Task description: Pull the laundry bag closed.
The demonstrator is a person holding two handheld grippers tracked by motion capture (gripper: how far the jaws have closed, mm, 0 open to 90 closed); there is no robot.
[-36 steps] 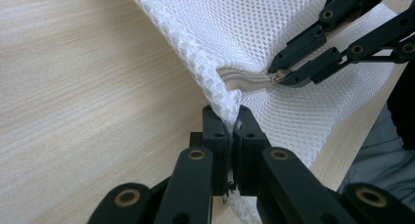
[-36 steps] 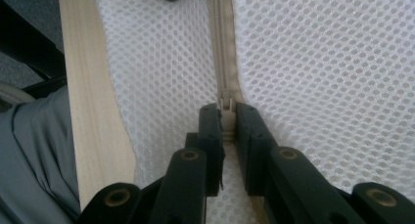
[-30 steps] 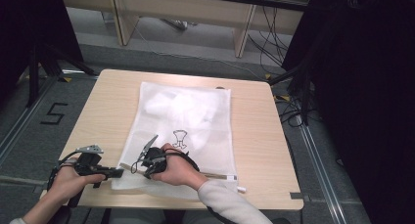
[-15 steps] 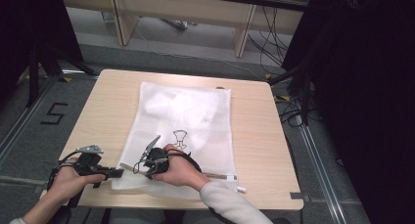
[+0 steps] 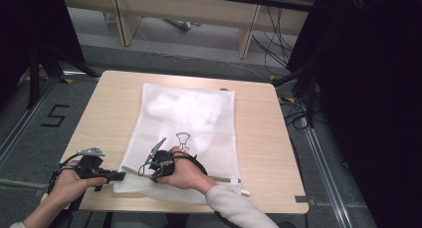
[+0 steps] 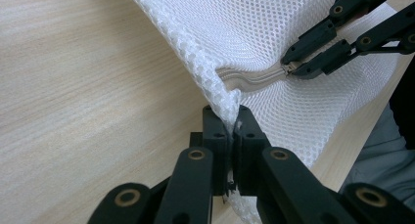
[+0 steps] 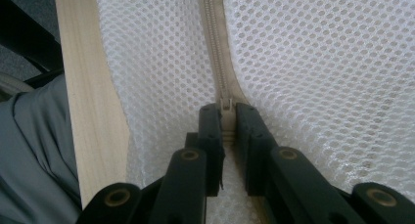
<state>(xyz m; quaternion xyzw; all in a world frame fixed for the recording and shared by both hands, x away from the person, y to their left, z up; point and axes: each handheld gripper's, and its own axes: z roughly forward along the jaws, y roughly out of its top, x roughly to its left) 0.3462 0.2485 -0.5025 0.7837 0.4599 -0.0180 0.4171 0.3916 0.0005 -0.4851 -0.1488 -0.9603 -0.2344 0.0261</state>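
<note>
Nothing changed since a second ago: both hands parked at the near edge of the wooden table, white mesh laundry bag spread flat across the middle exactly as before, same faint black printed mark on it near the right hand. Left gripper clamped tight on the bag's near left corner, mesh pinched between the black jaws with no gap, fabric rising in a small ridge out of the grip; seen from above at the bag's lower left edge, held level in the left hand. Right gripper shut on the zipper pull, small metal tab squeezed between the jaws, beige zipper tape running straight away from the tips across the mesh. Same gripper visible from the left gripper view, tips meeting at the zipper line just beyond the pinched corner. Right hand resting on the bag's near edge, close beside the left gripper. Grey sleeve trailing off the table's front edge.
</note>
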